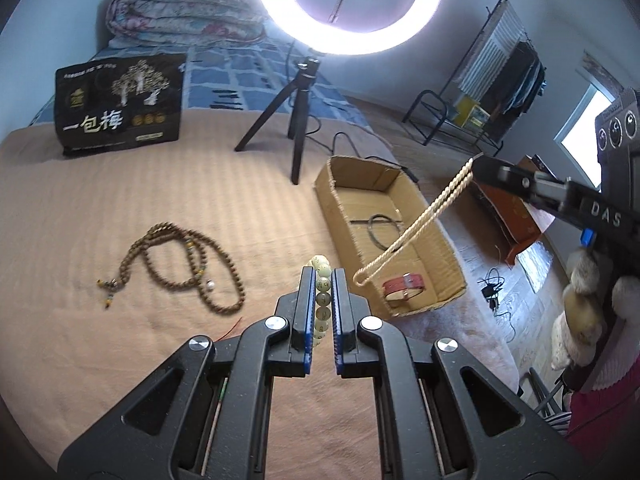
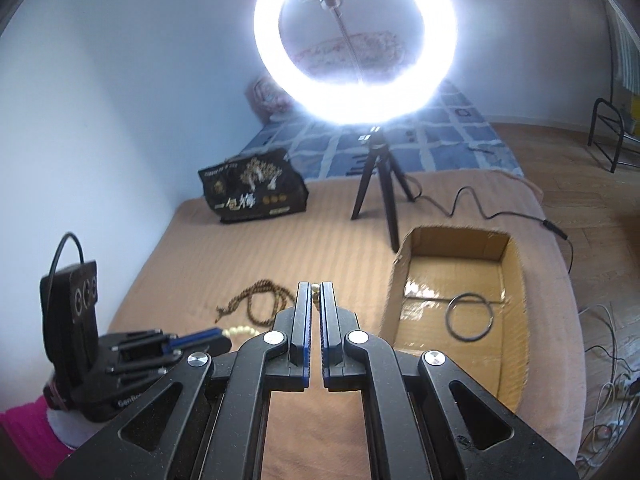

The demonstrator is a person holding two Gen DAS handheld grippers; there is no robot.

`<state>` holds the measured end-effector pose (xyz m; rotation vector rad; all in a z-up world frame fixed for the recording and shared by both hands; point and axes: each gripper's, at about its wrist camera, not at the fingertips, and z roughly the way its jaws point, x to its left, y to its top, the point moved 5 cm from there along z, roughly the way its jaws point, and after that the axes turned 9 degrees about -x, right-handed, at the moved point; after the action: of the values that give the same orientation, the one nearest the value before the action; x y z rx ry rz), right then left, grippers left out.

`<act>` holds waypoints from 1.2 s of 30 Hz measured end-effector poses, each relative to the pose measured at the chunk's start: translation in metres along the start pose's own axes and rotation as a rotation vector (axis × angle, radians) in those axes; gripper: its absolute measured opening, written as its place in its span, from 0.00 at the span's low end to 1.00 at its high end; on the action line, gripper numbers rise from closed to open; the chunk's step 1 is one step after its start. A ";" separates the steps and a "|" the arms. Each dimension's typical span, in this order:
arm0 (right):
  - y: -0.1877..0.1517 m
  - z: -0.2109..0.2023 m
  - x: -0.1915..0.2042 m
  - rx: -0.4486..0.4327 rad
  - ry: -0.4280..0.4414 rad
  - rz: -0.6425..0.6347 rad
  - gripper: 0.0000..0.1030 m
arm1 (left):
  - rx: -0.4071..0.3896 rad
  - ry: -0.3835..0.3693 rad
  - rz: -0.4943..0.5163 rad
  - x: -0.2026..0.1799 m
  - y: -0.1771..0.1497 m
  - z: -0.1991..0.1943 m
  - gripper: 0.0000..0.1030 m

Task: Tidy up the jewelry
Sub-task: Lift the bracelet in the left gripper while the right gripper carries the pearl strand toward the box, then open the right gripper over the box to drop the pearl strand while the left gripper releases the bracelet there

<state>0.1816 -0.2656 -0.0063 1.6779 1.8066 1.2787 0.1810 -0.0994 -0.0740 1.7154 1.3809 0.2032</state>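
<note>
Over on the left of the tan blanket point(image 1: 100, 208), the brown bead necklace point(image 1: 180, 264) lies loose. Next along, the left gripper point(image 1: 324, 276) is clamped tight on a pale bead bracelet point(image 1: 322, 280). Just right of that sits the cardboard box point(image 1: 452, 264) with a red strap point(image 1: 404, 285) and a dark ring point(image 1: 386, 232) inside, and above it the right gripper point(image 1: 478, 159) is pinched on a twisted gold chain point(image 1: 416, 220) that dangles over the box.

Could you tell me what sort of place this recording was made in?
Most likely a bedroom at home: a folded quilt lies on a bed with a checked blue sheet, and a clothes rack stands by the wall.
</note>
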 end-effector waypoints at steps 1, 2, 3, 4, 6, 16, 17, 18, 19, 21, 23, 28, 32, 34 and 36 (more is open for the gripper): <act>0.002 -0.001 -0.002 -0.008 -0.003 0.001 0.02 | -0.001 -0.004 0.001 -0.002 0.001 0.001 0.05; 0.007 -0.004 -0.006 -0.022 -0.010 0.005 0.02 | -0.001 -0.010 0.003 -0.005 0.003 0.004 0.05; 0.011 -0.005 -0.009 -0.032 -0.012 0.011 0.02 | -0.001 -0.016 0.006 -0.009 0.005 0.006 0.05; 0.014 -0.007 -0.013 -0.040 -0.014 0.017 0.02 | 0.000 -0.021 0.011 -0.012 0.006 0.008 0.05; 0.020 -0.010 -0.018 -0.057 -0.023 0.024 0.02 | -0.002 -0.029 0.028 -0.020 0.008 0.012 0.05; 0.033 -0.020 -0.051 -0.101 -0.118 0.019 0.02 | 0.012 -0.095 0.055 -0.058 0.015 0.042 0.05; 0.032 -0.019 -0.057 -0.098 -0.136 0.020 0.02 | 0.013 -0.103 0.058 -0.062 0.016 0.045 0.05; 0.032 -0.018 -0.061 -0.095 -0.148 0.019 0.02 | 0.014 -0.108 0.058 -0.065 0.017 0.047 0.05; 0.031 -0.017 -0.066 -0.091 -0.162 0.017 0.02 | 0.015 -0.113 0.057 -0.068 0.017 0.050 0.05; 0.029 -0.014 -0.077 -0.081 -0.190 0.017 0.02 | 0.017 -0.119 0.059 -0.074 0.018 0.056 0.05; 0.027 -0.013 -0.087 -0.073 -0.209 0.020 0.02 | 0.018 -0.126 0.061 -0.079 0.019 0.062 0.05; 0.018 -0.009 -0.113 -0.043 -0.258 0.032 0.02 | 0.027 -0.124 0.061 -0.084 0.018 0.082 0.05; 0.009 -0.006 -0.131 -0.012 -0.279 0.053 0.02 | 0.036 -0.113 0.058 -0.083 0.017 0.098 0.05; 0.006 -0.006 -0.136 0.000 -0.289 0.053 0.02 | 0.040 -0.109 0.055 -0.083 0.018 0.106 0.05; 0.000 -0.004 -0.142 0.019 -0.299 0.052 0.02 | 0.050 -0.105 0.052 -0.082 0.016 0.115 0.05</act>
<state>0.2112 -0.3987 -0.0475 1.8264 1.6123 0.9701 0.2328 -0.2289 -0.0982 1.7796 1.2751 0.1063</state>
